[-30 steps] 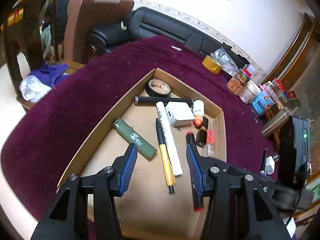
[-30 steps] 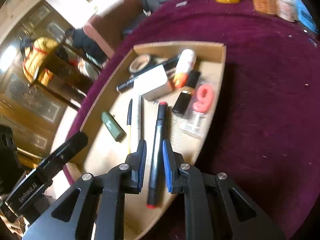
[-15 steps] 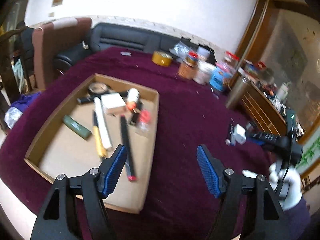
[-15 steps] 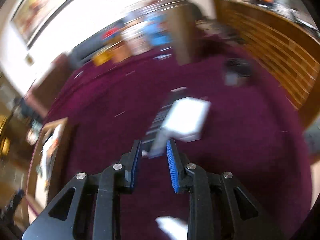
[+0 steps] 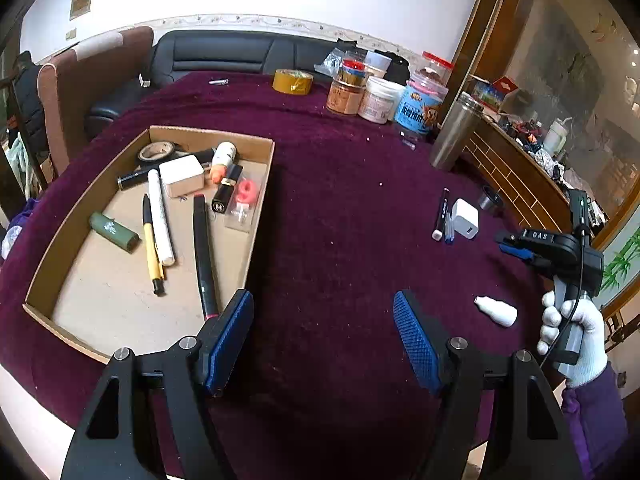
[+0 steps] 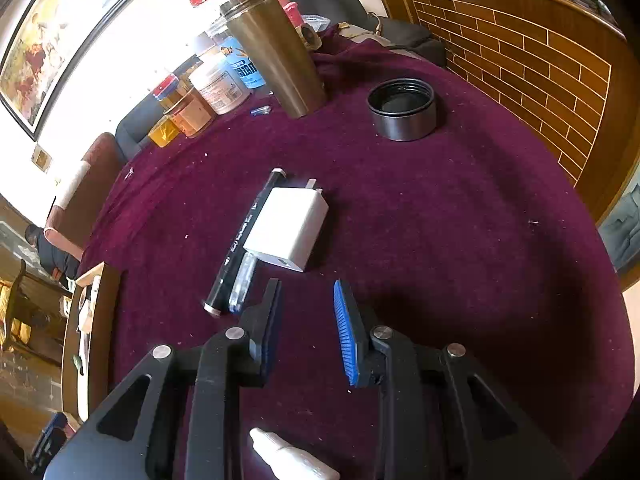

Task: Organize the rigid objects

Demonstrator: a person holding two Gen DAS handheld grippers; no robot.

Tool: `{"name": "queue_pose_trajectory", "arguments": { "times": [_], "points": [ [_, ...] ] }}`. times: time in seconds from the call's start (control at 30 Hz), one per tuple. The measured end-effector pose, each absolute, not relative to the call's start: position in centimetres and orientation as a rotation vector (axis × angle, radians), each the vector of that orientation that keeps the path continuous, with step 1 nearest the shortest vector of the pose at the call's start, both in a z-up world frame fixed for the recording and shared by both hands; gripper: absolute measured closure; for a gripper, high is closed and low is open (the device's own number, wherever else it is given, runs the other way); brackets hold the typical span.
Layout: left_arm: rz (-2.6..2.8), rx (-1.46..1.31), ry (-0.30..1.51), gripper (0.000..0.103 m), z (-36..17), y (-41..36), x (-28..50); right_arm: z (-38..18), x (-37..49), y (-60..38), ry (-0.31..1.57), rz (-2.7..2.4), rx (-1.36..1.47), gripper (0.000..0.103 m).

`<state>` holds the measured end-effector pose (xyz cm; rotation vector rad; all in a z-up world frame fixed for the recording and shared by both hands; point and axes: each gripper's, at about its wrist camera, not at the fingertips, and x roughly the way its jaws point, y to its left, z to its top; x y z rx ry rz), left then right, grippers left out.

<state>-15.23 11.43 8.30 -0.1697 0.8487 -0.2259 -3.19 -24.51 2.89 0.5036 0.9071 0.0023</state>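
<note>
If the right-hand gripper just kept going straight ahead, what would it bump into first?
Probably the white square plug-in charger lying on the purple velvet tablecloth: it sits just beyond the open, empty right gripper, slightly left of centre. Depth is hard to judge.

The left tool (image 5: 324,336) no longer hangs over the cardboard tray (image 5: 262,216); it now hovers above bare desk (image 5: 344,208), spread wider. The right tool (image 6: 307,320), parted slightly and empty, has left the red-tipped marker (image 5: 203,252) in the tray and now faces the white charger (image 6: 288,228).
</note>
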Motion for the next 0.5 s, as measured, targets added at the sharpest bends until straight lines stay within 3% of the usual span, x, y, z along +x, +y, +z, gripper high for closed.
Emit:
{"name": "queue_pose_trajectory", "arguments": {
  "times": [0.5],
  "points": [
    [-0.251, -0.164, 0.904, 0.036, 7.1, 10.6, -15.6, 5.2, 2.4, -20.2, 0.923, 0.043, 0.354, 0.08]
  ]
}}
